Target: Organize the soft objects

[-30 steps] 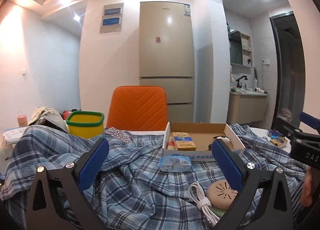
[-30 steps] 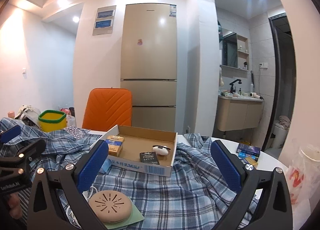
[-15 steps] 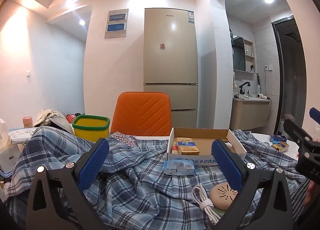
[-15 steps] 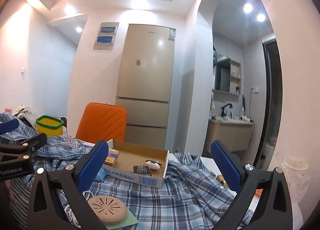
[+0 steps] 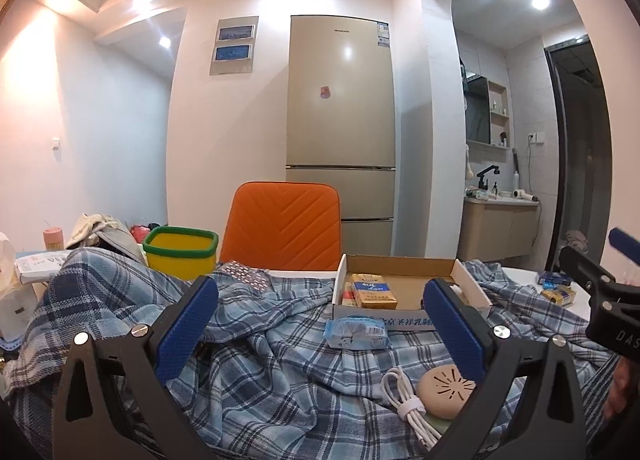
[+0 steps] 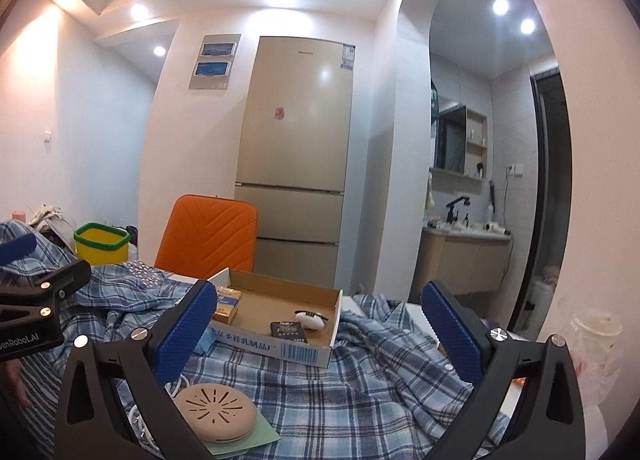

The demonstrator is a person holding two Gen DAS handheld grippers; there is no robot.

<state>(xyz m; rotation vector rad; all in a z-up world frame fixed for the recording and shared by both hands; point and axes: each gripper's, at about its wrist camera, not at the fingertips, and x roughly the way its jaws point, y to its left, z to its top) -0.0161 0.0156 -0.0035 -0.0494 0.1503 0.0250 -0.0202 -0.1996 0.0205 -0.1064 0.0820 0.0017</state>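
Observation:
A blue plaid shirt (image 5: 280, 372) lies crumpled across the table; it also shows in the right wrist view (image 6: 360, 392). My left gripper (image 5: 320, 324) is open and empty, held above the cloth. My right gripper (image 6: 320, 324) is open and empty too, above the shirt's right side. Each gripper shows at the edge of the other's view, the right one (image 5: 600, 292) and the left one (image 6: 36, 300). Neither touches the shirt.
On the shirt rest a shallow cardboard box (image 5: 400, 260) of small packets, a blue tissue pack (image 5: 356, 334), a white cable (image 5: 404, 400) and a beige round disc (image 6: 216, 412). A yellow bin (image 5: 180, 252), orange chair (image 5: 280, 228) and fridge (image 5: 340, 120) stand behind. A plastic bag (image 6: 592, 356) sits at right.
Both grippers have tilted upward, so the table sits lower in both views and more ceiling shows. Both stay open and empty. The objects have not moved.

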